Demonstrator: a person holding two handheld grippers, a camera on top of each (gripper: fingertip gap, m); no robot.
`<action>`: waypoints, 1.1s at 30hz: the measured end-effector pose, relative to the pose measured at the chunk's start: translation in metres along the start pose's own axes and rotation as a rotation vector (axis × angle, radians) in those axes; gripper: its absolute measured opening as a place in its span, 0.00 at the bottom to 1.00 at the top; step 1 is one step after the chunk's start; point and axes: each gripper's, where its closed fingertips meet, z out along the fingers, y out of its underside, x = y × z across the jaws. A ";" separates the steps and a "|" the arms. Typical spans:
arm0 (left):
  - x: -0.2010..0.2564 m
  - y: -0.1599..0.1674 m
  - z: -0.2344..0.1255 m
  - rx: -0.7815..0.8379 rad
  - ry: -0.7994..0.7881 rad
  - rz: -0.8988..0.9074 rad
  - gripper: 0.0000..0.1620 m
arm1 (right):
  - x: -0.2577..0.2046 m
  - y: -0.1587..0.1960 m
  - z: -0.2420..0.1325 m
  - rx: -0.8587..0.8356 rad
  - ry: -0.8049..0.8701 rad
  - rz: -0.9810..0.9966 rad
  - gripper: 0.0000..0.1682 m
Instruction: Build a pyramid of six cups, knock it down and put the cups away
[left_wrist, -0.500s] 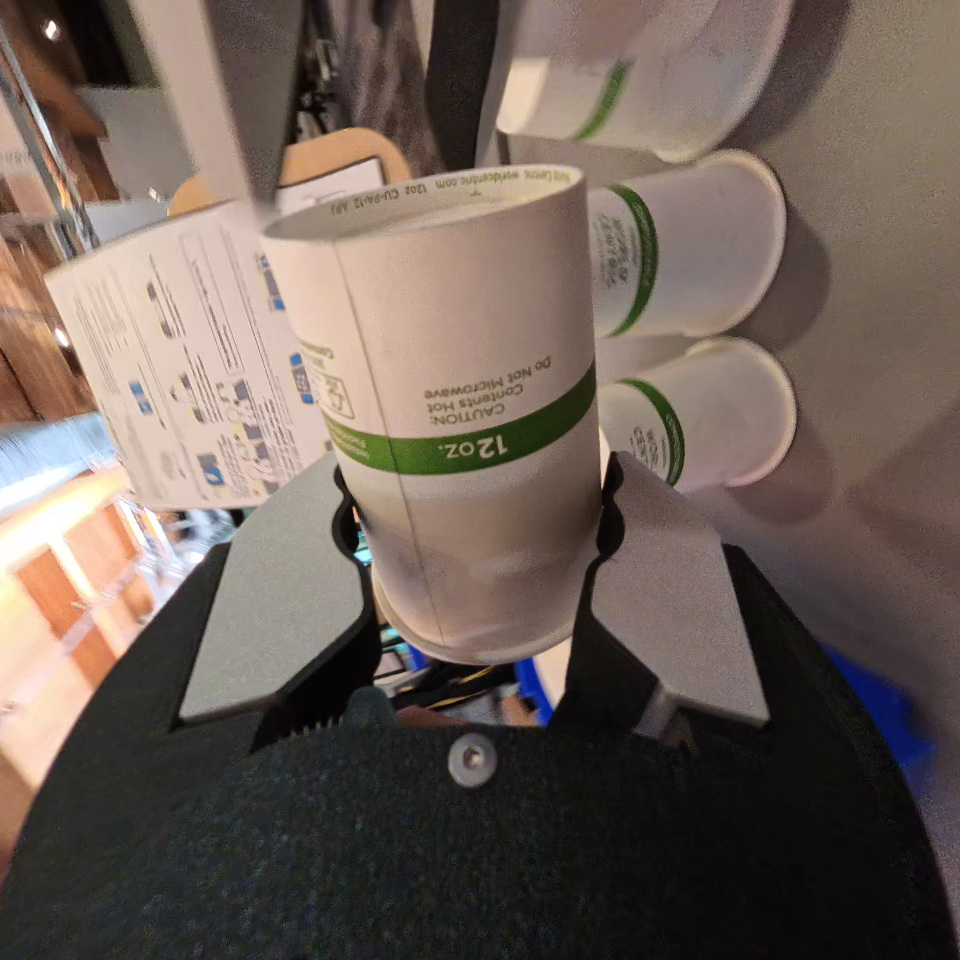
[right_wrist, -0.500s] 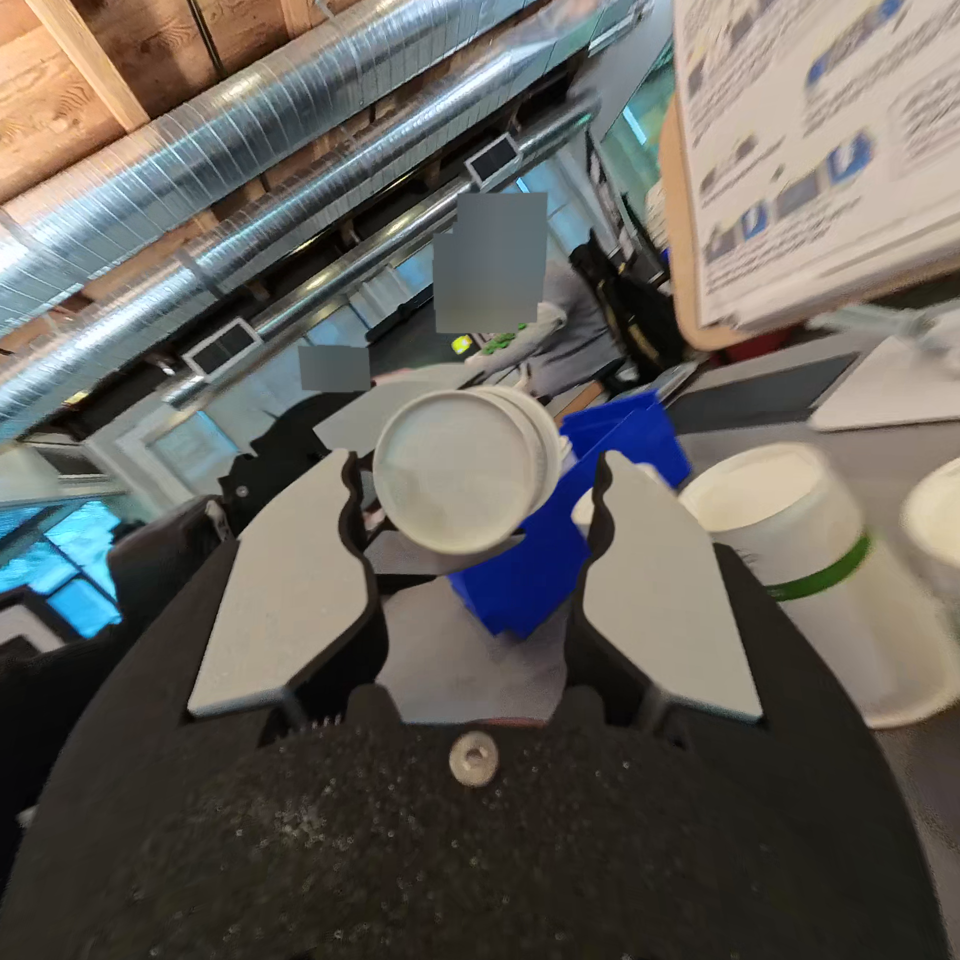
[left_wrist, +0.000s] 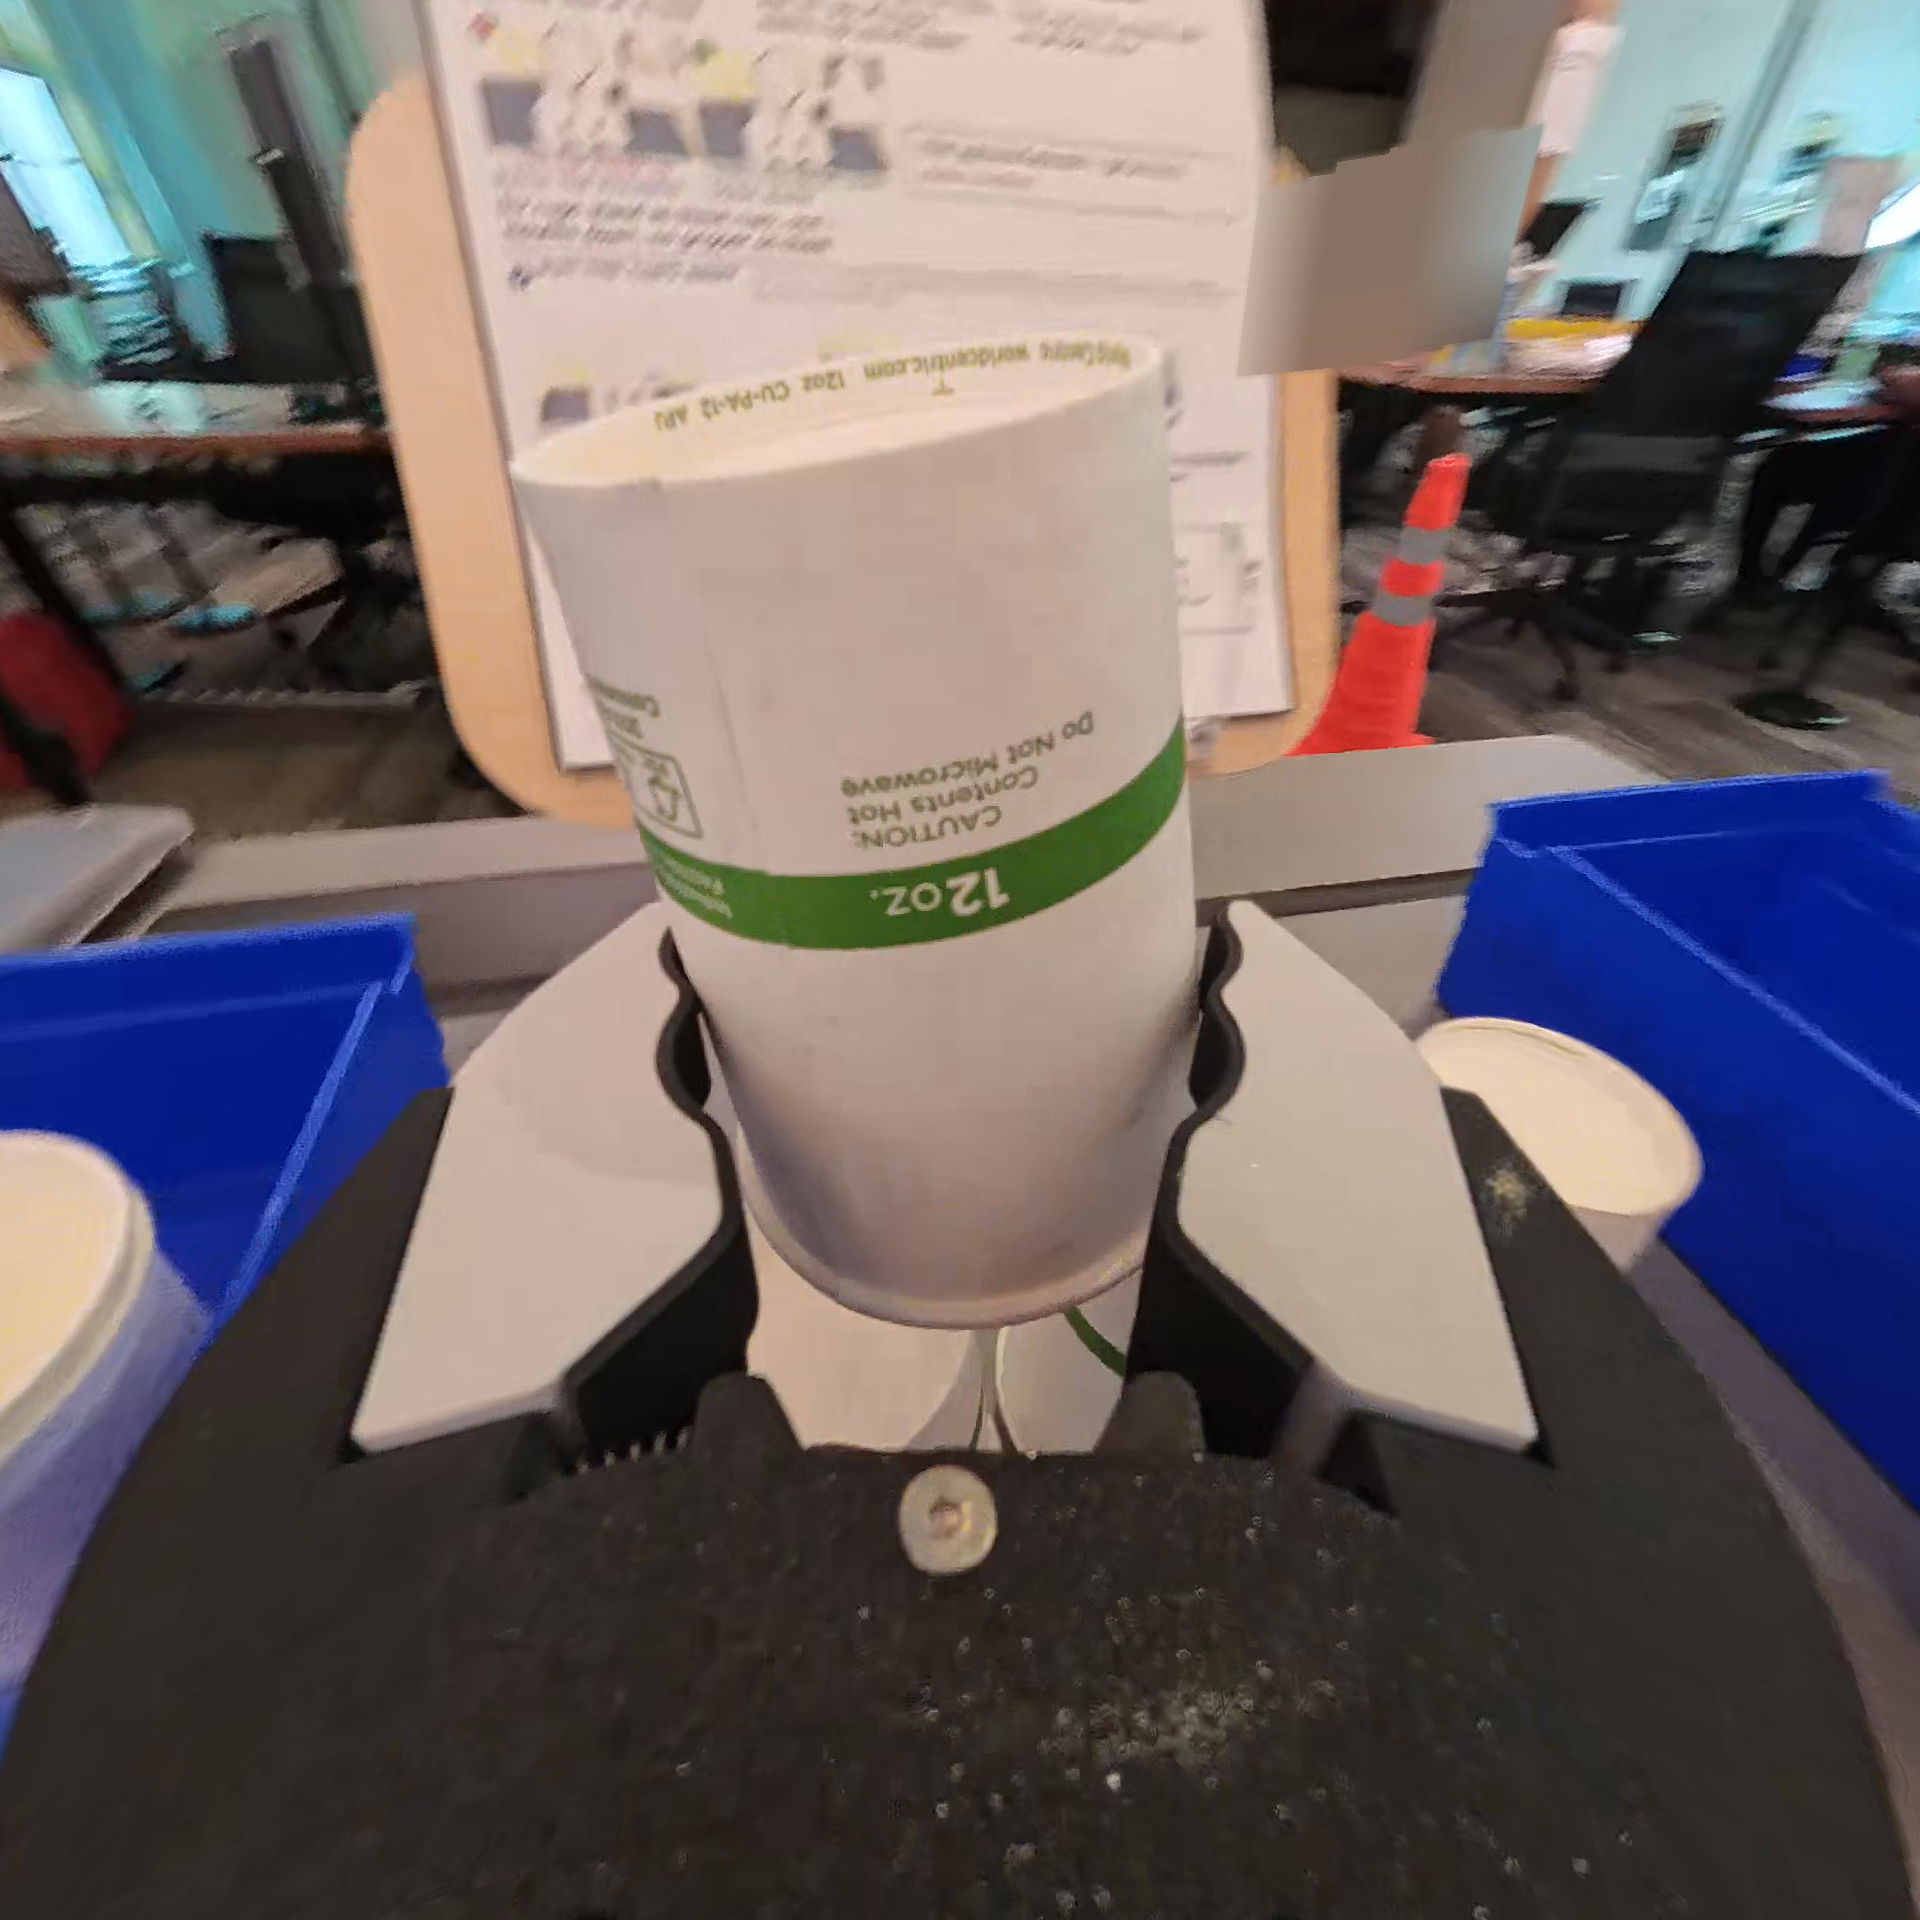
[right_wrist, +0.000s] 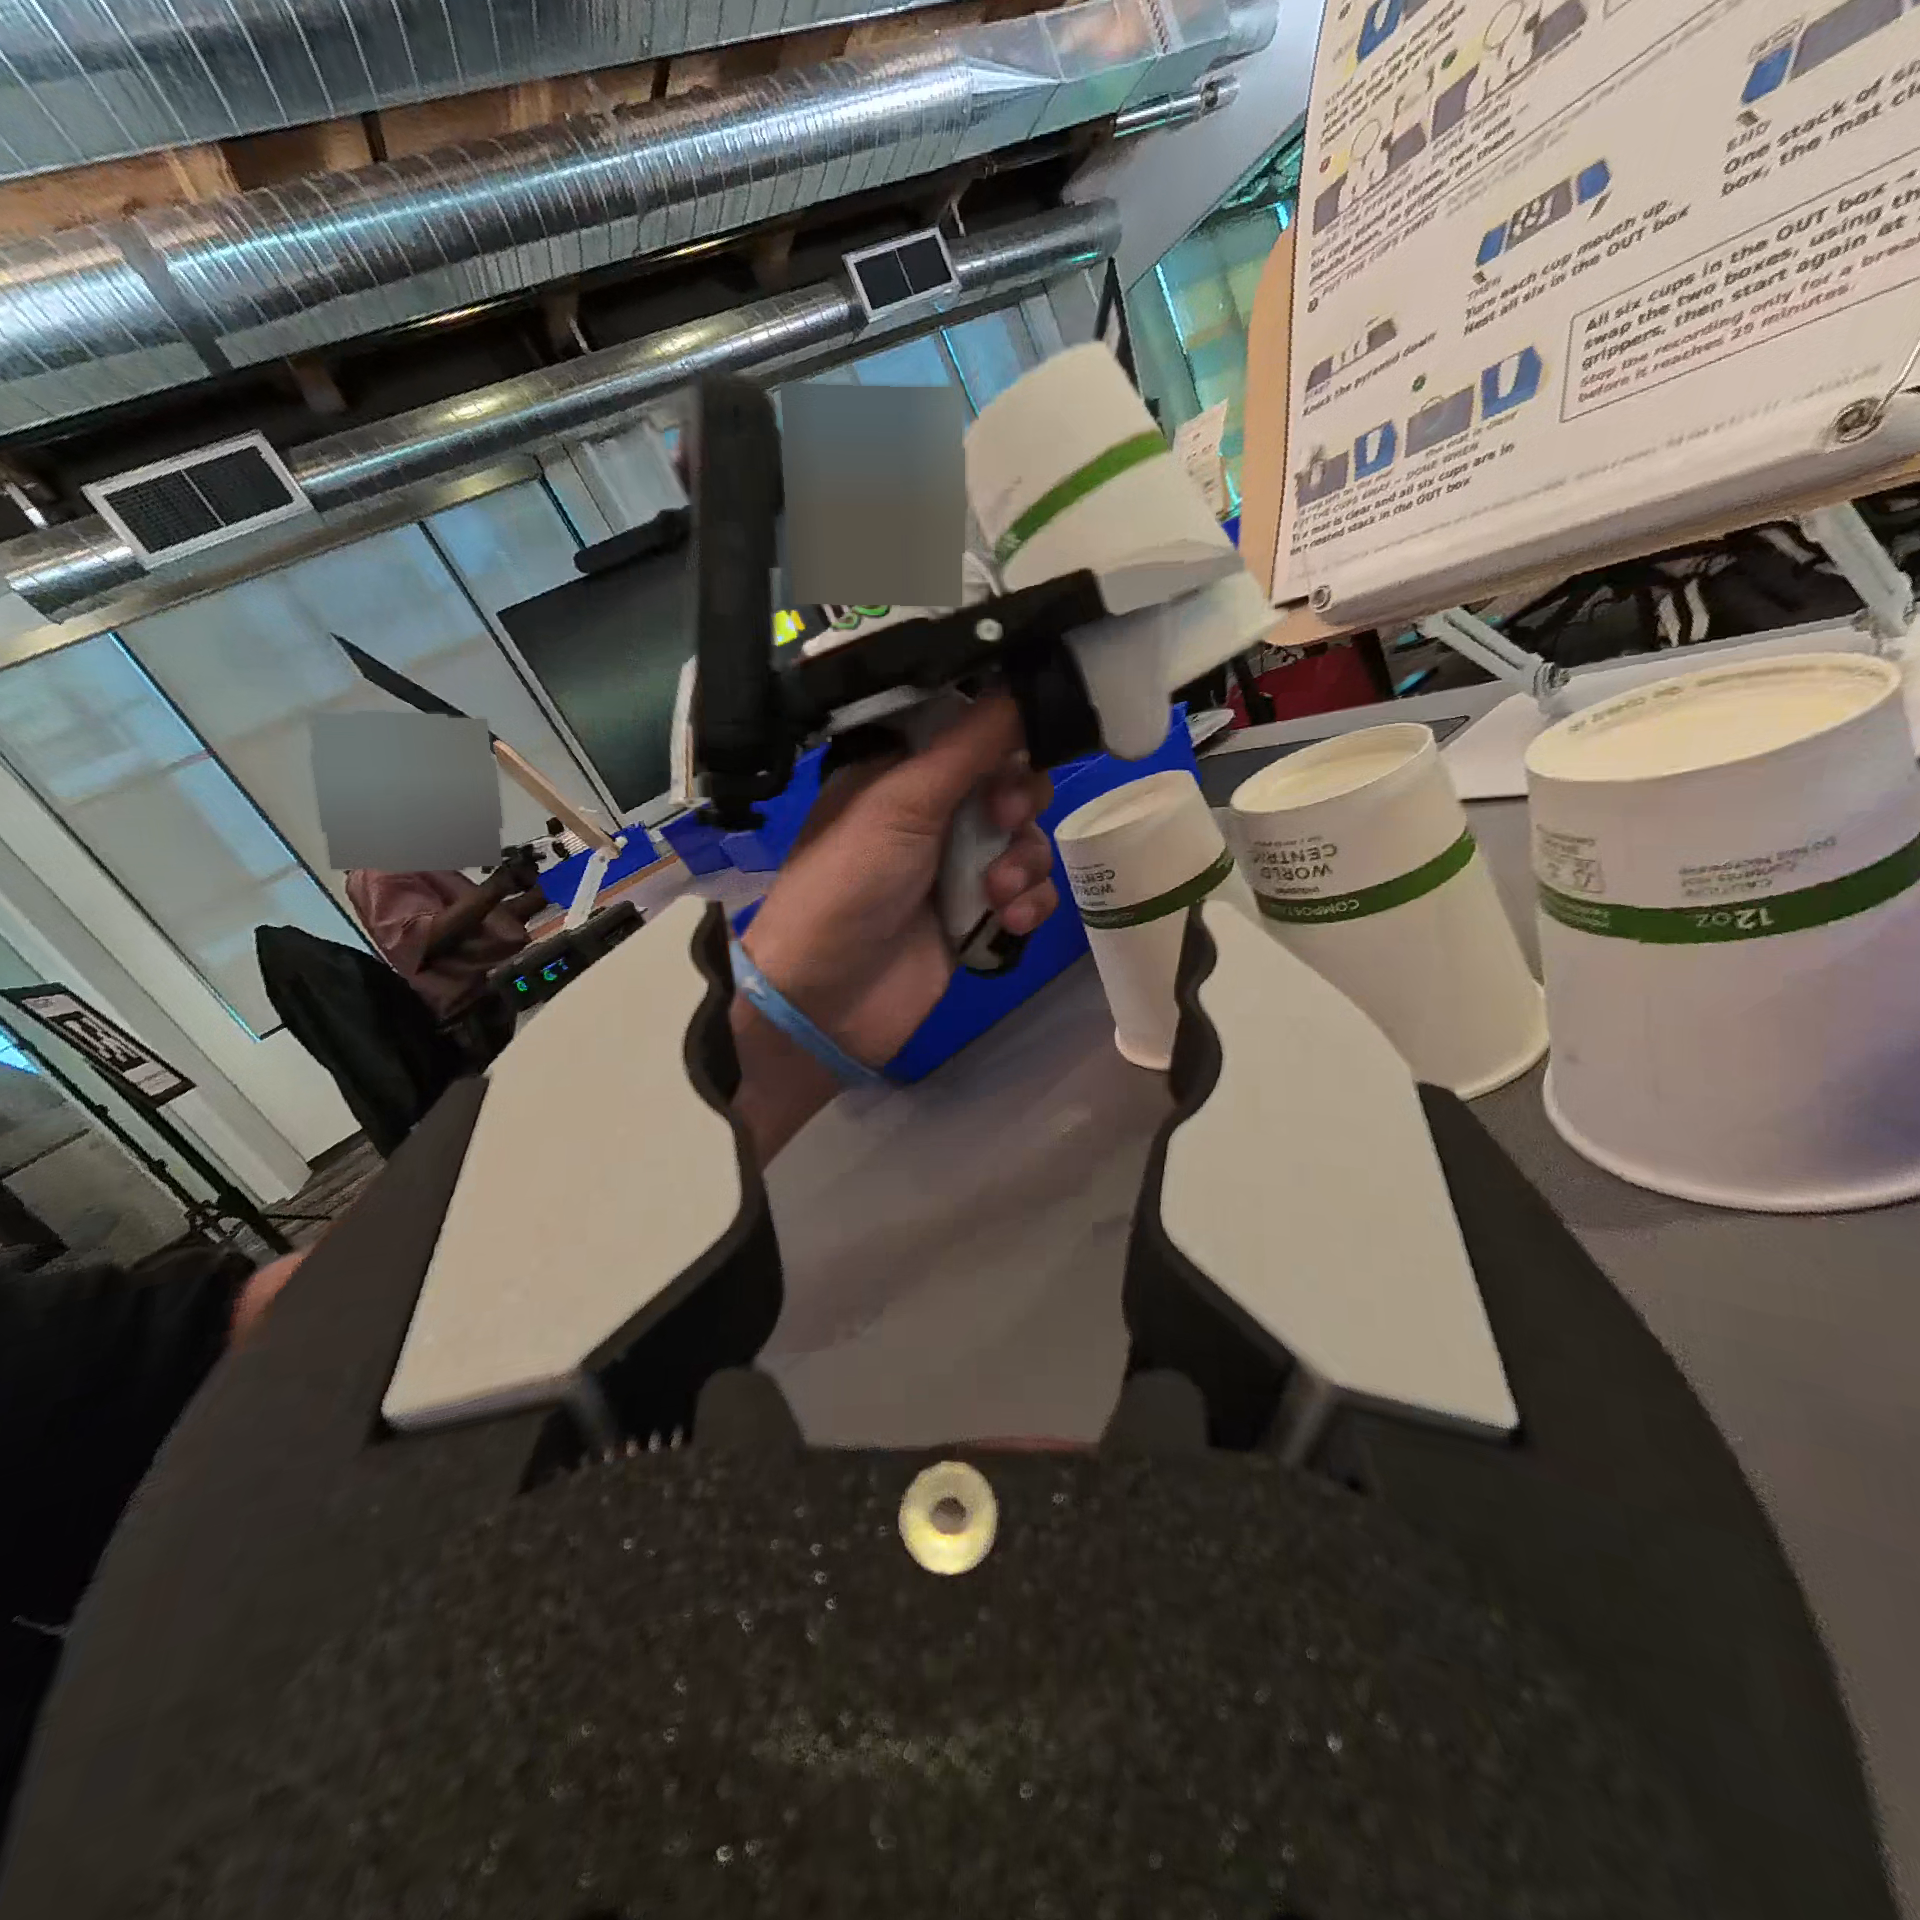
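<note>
white paper fills the left gripper (left_wrist: 940, 1049), its fingers pinching an upside-down cup (left_wrist: 883, 831) whose rim hides most of the cups (left_wrist: 1049, 1397) beneath. right gripper (right_wrist: 951, 1023) spread, empty, over the grey worktop (right_wrist: 935, 1247); three inverted cups (right_wrist: 1371, 894) stand by its right edge; blue bin (right_wrist: 997, 997) half hidden behind the person's hand (right_wrist: 883, 894).

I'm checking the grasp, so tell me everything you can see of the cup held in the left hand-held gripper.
The cup is white paper with a green band and printed text, upside down, base up and tilted a little. The left hand-held gripper clamps its wider lower part, near the rolled rim. From the right wrist view it hangs in the air above the table, touching nothing else that shows.
</note>
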 end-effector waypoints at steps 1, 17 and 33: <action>-0.002 0.009 0.005 -0.036 -0.045 -0.005 0.56 | -0.002 -0.001 -0.001 -0.005 -0.011 0.000 0.48; -0.002 0.033 0.016 -0.065 -0.152 0.036 0.57 | -0.008 0.009 -0.003 -0.044 -0.067 0.052 0.46; 0.003 0.032 0.014 -0.046 -0.094 0.039 0.57 | -0.004 0.015 -0.001 -0.066 -0.076 0.090 0.45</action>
